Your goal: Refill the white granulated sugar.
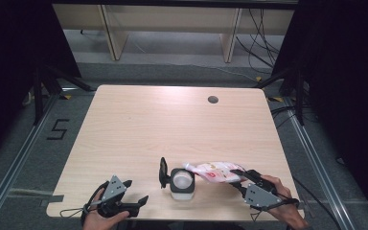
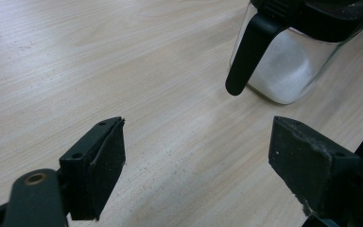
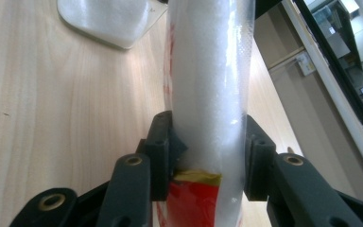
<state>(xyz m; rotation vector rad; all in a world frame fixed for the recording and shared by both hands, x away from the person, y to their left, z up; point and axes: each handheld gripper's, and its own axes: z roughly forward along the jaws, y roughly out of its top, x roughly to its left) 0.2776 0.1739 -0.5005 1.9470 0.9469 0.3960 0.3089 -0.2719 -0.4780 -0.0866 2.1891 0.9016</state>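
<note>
With your right claw (image 1: 240,178) clamped on the pouch (image 1: 214,171), pour's lined up.
Its long axis points nine o'clock toward the jar (image 1: 182,184); left claw (image 1: 135,191) released.

right tongs (image 1: 242,176) gripping pouch (image 1: 214,171), jar (image 1: 182,183)

Jar (image 2: 283,61): top and lid cut off by upper edge in left gripper view. Bag (image 3: 210,94): both ends beyond frame in right gripper view; printing beside the jar (image 1: 182,183) illegible from above.
</note>
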